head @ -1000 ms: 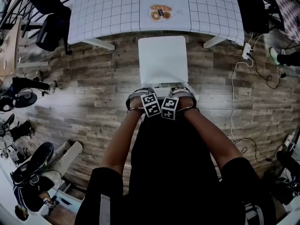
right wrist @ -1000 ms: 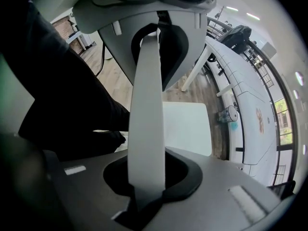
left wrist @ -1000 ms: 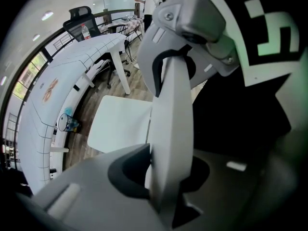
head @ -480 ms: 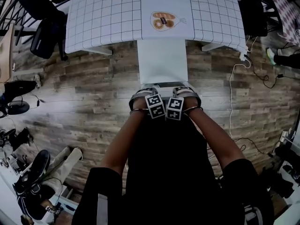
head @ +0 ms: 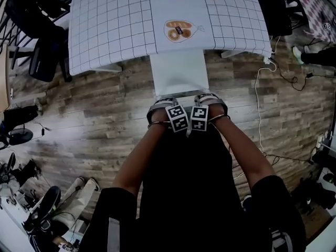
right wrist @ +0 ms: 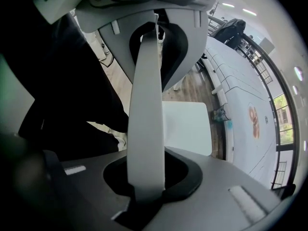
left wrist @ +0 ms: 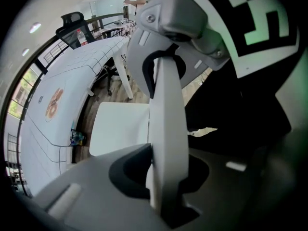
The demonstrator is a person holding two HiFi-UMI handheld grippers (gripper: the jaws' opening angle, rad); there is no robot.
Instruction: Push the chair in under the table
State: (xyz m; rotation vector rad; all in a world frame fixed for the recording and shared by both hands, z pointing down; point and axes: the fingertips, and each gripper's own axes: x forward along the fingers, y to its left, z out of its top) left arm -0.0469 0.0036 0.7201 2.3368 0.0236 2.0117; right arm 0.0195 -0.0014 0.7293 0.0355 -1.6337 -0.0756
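A white chair stands in front of the table (head: 115, 25), which has a white grid-pattern cloth; the far part of the chair's seat (head: 177, 73) is under the table's edge. Side by side, my left gripper (head: 161, 104) and right gripper (head: 209, 101) point down over the top of the chair's back. In the left gripper view the white chair back (left wrist: 166, 129) runs between the jaws, which are closing on it. The right gripper view shows the chair back (right wrist: 147, 129) clamped in the same way. The seat (right wrist: 187, 126) lies beyond.
A bag of pastries (head: 179, 30) lies on the table near its front edge. A black office chair (head: 39, 30) stands at the left. At the right a white cable (head: 258, 104) trails over the wooden floor. Shoes (head: 44, 206) lie at the lower left.
Both grippers and the chair have moved toward the table. The seat, first fully outside, now has its far end under the table's edge.
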